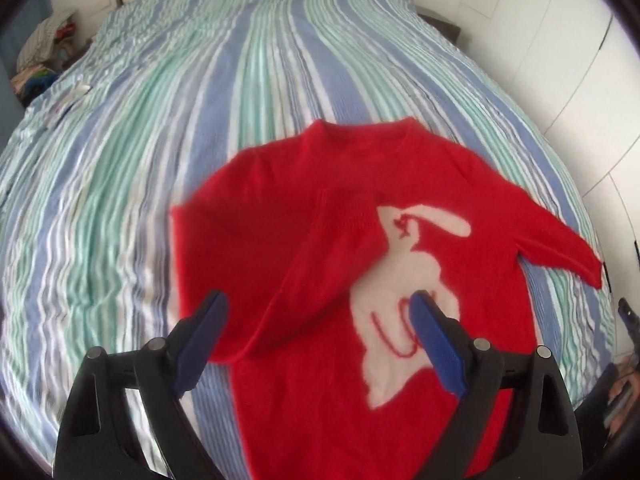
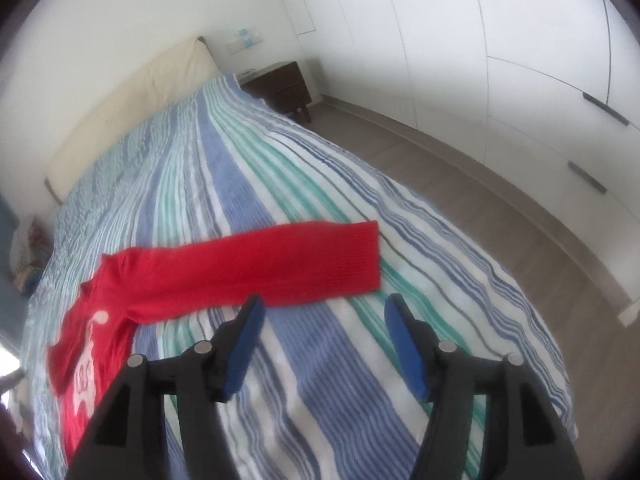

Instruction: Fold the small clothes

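A small red sweater (image 1: 304, 216) with a white animal figure (image 1: 392, 320) lies on the striped bedspread (image 1: 160, 160). Its left sleeve is folded over the body; its right sleeve (image 1: 560, 248) sticks out to the right. My left gripper (image 1: 320, 308) is open and empty just above the folded sleeve. In the right wrist view the sweater (image 2: 104, 320) lies at the left, its outstretched sleeve (image 2: 280, 268) reaching right. My right gripper (image 2: 324, 308) is open and empty, just in front of that sleeve's cuff end.
The bed fills both views, with a cream headboard (image 2: 132, 108) at the far end. A dark nightstand (image 2: 280, 84) and white wardrobe doors (image 2: 500, 60) stand to the right, across a strip of wooden floor (image 2: 460, 184). A pile of clothes (image 1: 40, 60) sits at the far left.
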